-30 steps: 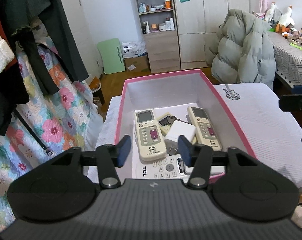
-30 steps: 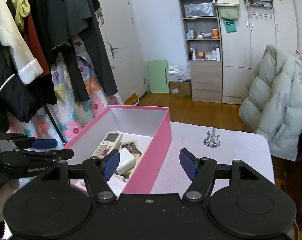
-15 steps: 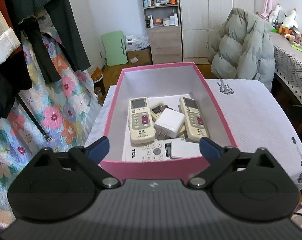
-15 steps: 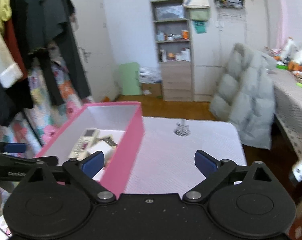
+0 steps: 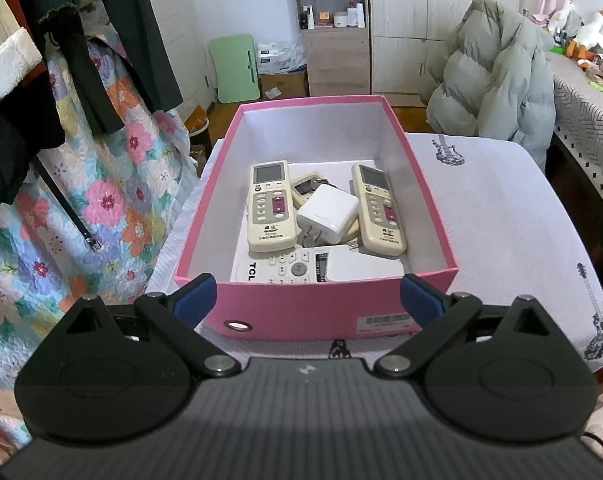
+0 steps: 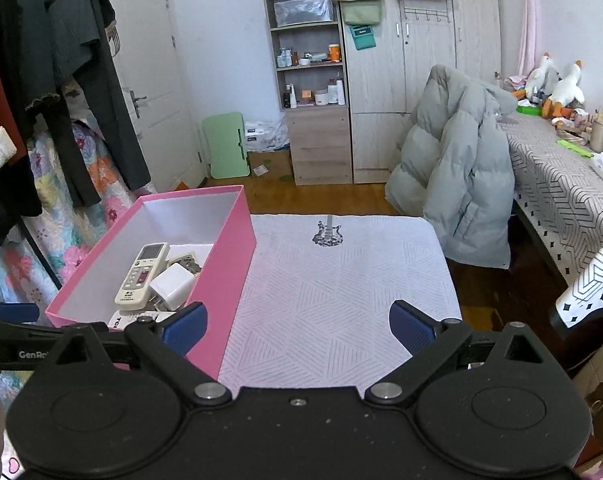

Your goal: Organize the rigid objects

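Two grippers, left (image 5: pixel 306 295) and right (image 6: pixel 297 323), had jaws wide open and empty; remotes (image 5: pixel 270 209) lay lengthwise in the pink box (image 5: pixel 301 312) on the worktop (image 6: pixel 341 280), directly ahead of the left gripper, the nearer one.

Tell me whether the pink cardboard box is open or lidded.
Open. The pink cardboard box has no lid on it; its white interior, remote controls and white charger show from above.

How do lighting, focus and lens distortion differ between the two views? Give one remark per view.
Left wrist view: even daylight, the remotes in the pink box sharp, the near tool body soft; straight cabinet edges bow outward. Right wrist view: equally bright, dark corners from the round lens, wardrobe lines curving, dust specks crisp on the tool housing.
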Demonstrator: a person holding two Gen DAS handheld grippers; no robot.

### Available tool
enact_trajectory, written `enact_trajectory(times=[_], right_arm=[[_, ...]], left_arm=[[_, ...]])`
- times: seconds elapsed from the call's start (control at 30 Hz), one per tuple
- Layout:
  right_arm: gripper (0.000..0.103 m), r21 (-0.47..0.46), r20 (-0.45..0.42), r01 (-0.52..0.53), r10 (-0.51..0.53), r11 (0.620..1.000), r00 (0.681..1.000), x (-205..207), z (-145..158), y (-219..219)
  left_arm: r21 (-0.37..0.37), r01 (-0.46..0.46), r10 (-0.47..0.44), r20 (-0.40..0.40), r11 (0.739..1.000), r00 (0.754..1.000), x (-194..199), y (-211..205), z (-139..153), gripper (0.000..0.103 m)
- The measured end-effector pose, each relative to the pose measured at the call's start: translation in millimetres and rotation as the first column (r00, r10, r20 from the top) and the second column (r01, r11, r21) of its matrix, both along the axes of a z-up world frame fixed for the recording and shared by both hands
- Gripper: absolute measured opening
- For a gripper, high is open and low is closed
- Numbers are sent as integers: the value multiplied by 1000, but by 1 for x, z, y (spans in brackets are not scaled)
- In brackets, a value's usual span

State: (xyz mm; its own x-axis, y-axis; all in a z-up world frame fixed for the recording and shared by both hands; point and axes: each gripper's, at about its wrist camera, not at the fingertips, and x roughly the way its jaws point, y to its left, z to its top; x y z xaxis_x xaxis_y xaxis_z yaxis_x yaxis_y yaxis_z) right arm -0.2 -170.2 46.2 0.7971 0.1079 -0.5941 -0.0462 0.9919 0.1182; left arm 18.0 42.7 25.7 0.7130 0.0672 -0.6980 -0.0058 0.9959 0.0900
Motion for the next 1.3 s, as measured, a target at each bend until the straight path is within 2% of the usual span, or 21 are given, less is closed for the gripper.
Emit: enact_trajectory(times=[0.97, 1.3], right_arm=[[99, -7, -9, 42, -42, 999, 999, 4, -7, -20], [99, -5, -1, 42, -42, 999, 999, 2, -6, -23]], left_arm=[[-27, 5, -5, 19, 1000, 1000, -3, -11, -2, 99], [-49, 1, 0, 36, 999, 999, -3, -13, 1, 102]])
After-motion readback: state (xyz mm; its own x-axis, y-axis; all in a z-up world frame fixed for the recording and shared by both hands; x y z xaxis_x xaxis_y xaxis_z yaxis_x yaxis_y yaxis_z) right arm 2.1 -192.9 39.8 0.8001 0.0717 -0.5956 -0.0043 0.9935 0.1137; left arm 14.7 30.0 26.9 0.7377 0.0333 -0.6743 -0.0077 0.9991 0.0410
